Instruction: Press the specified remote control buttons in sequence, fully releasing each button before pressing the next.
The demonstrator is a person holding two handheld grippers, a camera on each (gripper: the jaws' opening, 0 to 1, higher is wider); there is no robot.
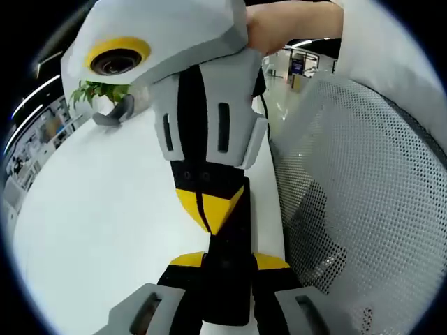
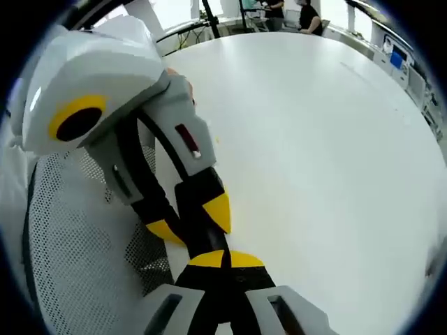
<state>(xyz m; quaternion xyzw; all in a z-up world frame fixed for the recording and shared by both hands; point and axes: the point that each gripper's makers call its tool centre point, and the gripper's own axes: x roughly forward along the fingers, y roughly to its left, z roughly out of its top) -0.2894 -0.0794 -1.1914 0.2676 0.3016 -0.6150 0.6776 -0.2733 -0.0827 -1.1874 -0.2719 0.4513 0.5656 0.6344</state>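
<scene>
Remote control (image 1: 227,279), a black slab, clamped in my left tool (image 1: 229,262).
Left gripper view: my right tool (image 1: 209,209), jaws closed to a point, meets the slab's far end above the white surface (image 1: 84,223). Right gripper view: right tool (image 2: 227,259) closed, tips against the slab (image 2: 201,213) gripped by the left tool (image 2: 190,220).

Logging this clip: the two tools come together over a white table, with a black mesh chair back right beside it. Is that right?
Not quite: the mesh chair back is white, not black, as the left gripper view shows. The rest stands: the left tool and the right tool come together over the white table.
</scene>
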